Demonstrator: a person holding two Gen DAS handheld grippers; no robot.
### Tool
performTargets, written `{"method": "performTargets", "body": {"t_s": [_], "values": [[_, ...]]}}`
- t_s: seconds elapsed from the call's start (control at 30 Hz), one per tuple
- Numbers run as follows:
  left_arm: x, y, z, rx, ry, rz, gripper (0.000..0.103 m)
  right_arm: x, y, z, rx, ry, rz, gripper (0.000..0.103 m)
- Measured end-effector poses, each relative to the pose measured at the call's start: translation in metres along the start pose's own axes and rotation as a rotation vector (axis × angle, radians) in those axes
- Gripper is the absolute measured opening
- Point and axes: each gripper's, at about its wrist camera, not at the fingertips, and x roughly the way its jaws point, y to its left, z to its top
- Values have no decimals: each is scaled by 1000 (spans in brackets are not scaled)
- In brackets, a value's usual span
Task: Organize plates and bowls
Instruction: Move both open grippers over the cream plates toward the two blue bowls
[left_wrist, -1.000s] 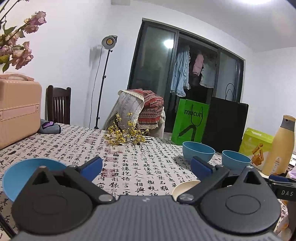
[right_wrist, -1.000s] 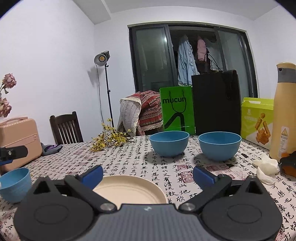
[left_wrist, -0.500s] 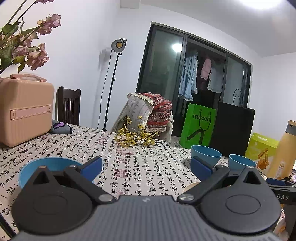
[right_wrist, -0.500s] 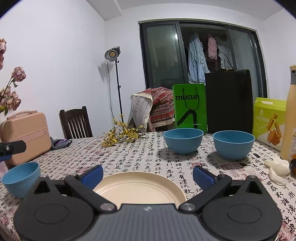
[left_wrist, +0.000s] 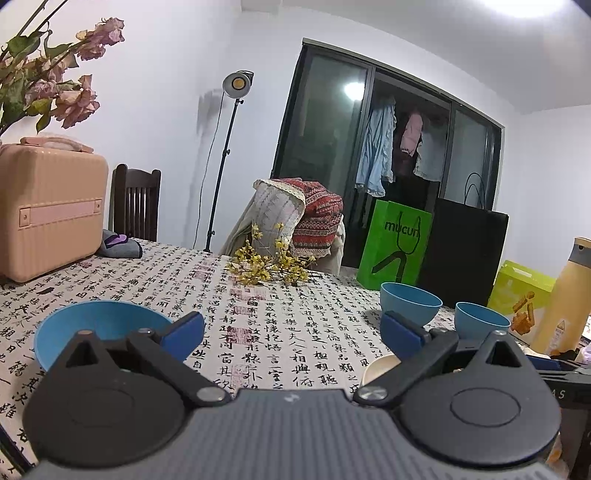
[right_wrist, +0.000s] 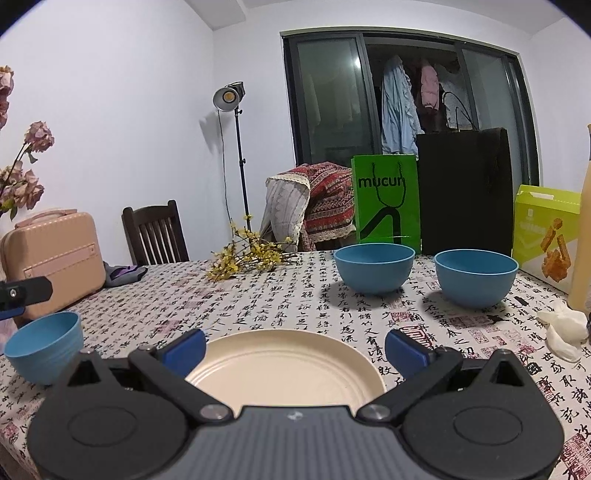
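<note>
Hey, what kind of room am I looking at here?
Most likely a home dining room: a table under a calligraphy-print cloth holds blue bowls and a cream plate, a wooden chair stands at it, and clothes hang behind glass doors.

Table (right_wrist: 280, 306) layout, right wrist view: plate (right_wrist: 288, 365) nearest, at front centre. Behind it to the right, two bowls (right_wrist: 373, 267) (right_wrist: 475, 277) side by side, apart. Third bowl (right_wrist: 44, 345) at far left edge, well apart from the plate. Case (right_wrist: 55, 254) behind that bowl. Flower sprig (right_wrist: 245, 256) lies mid-table toward the back. Two bags (right_wrist: 386, 206) (right_wrist: 465, 188) stand behind the paired bowls; box (right_wrist: 546, 236) to their right. Chair (right_wrist: 155, 232) beyond the table's far edge.
</note>
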Motion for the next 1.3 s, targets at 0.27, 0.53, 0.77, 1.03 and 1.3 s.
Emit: {"method": "performTargets", "body": {"t_s": [0.27,0.53,0.77,1.03,1.3], "values": [[2,-8,8,15,-17,-22,103,6,0,4,-8,6,-4,103],[15,-26,29,20,15,-49,103,10,-9,13,21,8,-18,103],[25,-36,46,35,69,-80,103,6,-19,14,45,1,-45,103],[44,-53,59,43,136,-130,103,4,-30,19,53,2,-81,103],[67,-73,63,51,205,-148,103,6,-45,31,59,2,-111,103]]}}
